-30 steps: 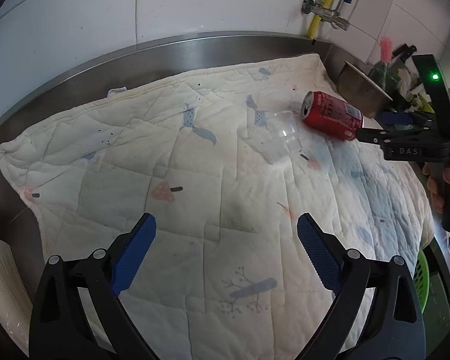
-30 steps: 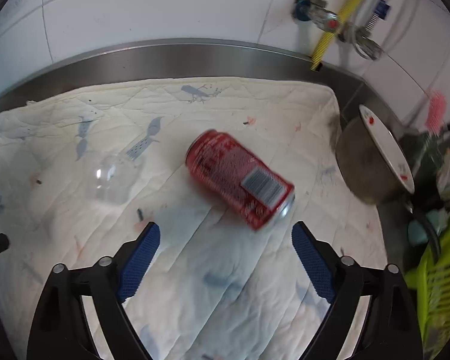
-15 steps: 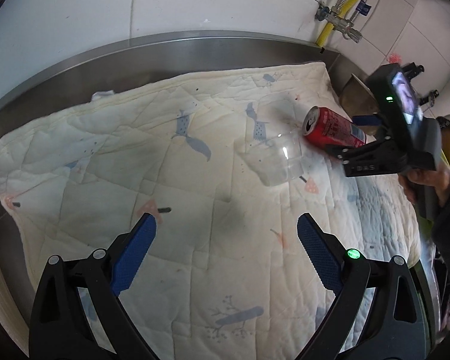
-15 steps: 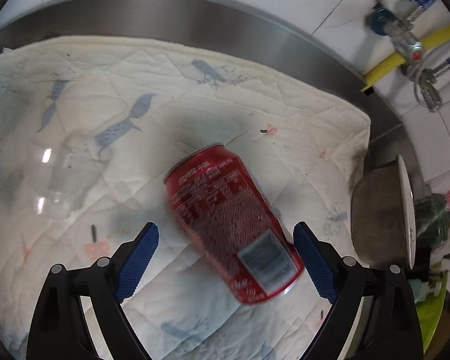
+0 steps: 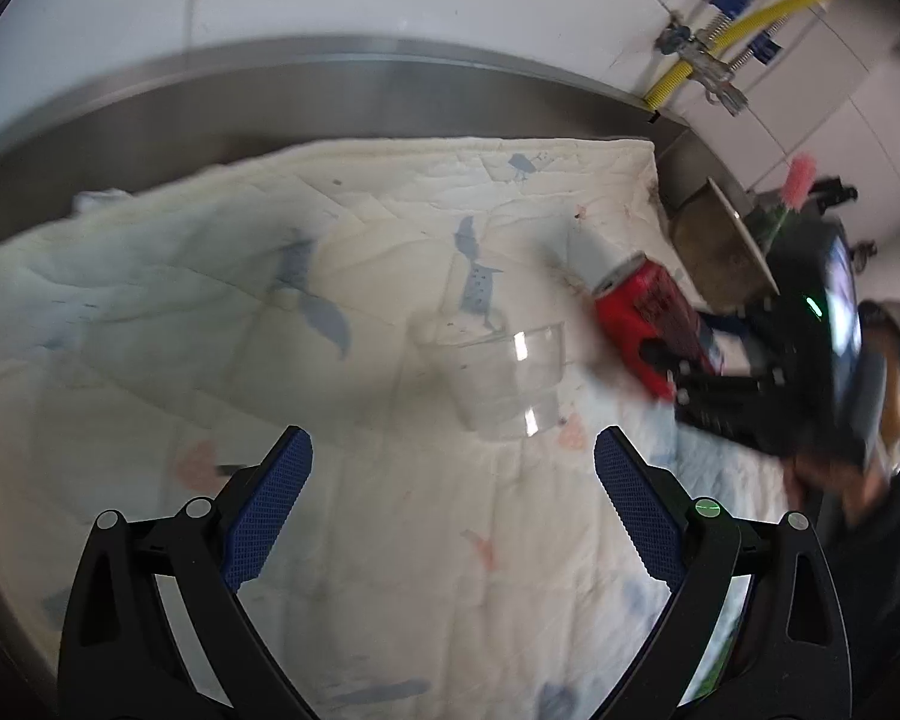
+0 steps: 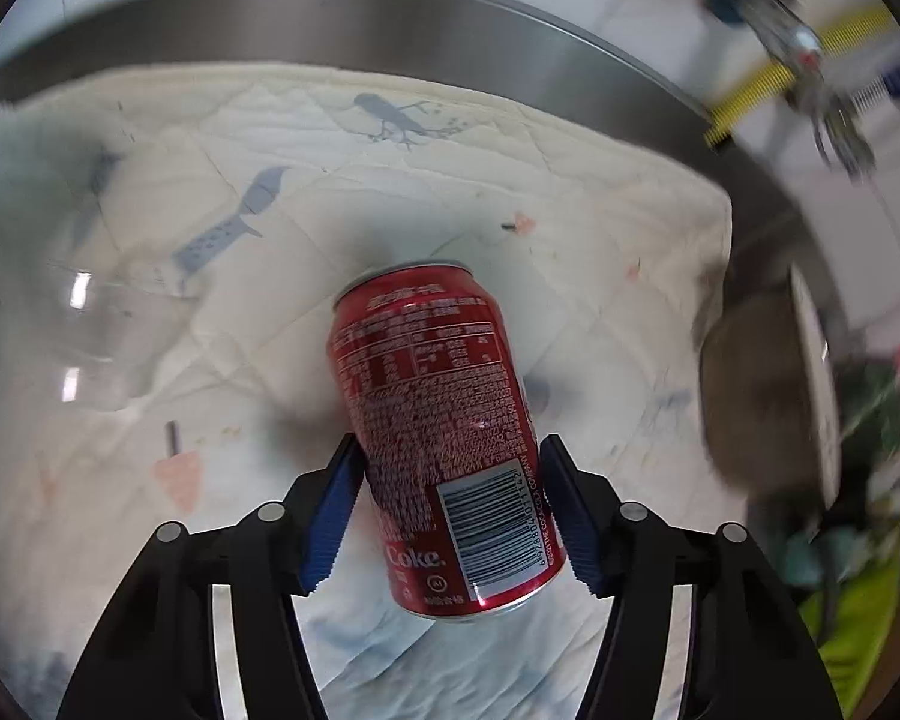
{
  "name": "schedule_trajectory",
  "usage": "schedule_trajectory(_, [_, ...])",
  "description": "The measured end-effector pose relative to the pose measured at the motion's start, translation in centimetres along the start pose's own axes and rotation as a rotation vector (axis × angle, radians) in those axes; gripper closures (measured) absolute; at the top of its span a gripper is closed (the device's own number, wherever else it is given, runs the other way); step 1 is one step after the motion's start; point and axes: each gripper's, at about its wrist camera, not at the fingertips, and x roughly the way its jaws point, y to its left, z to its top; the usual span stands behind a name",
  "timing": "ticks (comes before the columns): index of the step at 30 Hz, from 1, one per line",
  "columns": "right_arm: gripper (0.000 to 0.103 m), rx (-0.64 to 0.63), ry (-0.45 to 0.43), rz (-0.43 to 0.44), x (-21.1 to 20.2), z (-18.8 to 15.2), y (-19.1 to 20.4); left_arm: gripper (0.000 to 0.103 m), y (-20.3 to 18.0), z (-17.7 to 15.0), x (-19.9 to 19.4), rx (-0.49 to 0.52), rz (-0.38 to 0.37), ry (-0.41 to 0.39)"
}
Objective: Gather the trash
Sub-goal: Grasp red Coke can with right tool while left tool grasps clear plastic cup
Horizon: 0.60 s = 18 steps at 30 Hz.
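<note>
Grasping of the red soda can [image 6: 444, 438] is the step in hand. In the right wrist view the can lies on its side at the centre of the frame, on the quilted cloth [image 6: 510, 138] that covers the steel table [image 6: 390, 18], with its barcode end toward the camera. The right gripper [image 6: 453, 504] is placed round the lower half of the can, and its blue fingers [image 6: 333, 510] are drawn in against the can's two sides, touching it or very nearly so; whether firm pressure is already applied cannot be told. The can seems to rest on the cloth rather than to be lifted.

In the left wrist view the same can [image 5: 642, 318] is seen right of centre, with the right gripper's dark body just beside it, blurred. A clear plastic cup [image 5: 504, 378] lies on its side at the centre of that frame, just left of the can and apart from it. The left gripper [image 5: 450, 504] is held over bare cloth at the lower middle of the frame, its fingers spread wide with nothing between them, and the cup lies ahead of them.

For the next move, a full squeeze on the can is judged necessary before any lift, since a smooth round body may roll or slip from a loose hold. The cup is then left for collection; being light and thin-walled, a gentle closure would be called for. No bin is clearly shown.
</note>
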Motion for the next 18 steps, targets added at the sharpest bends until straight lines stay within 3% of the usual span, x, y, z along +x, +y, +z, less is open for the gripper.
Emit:
schedule_trajectory(7, [0.048, 0.243, -0.041, 0.129, -3.5, -5.7, -1.8, 0.009, -1.2, 1.5, 3.5, -0.059, -0.013, 0.056])
schedule_trajectory(13, [0.048, 0.375, -0.107, 0.181, -7.2, -11.1, -1.3, 0.011, -1.9, 2.3, 6.0, -0.079, 0.001, 0.094])
schedule_trajectory(18, [0.048, 0.488, -0.161, 0.194, -10.2, -16.2, -0.1, 0.036, -1.7, 2.8, 7.8, -0.101, -0.004, 0.136])
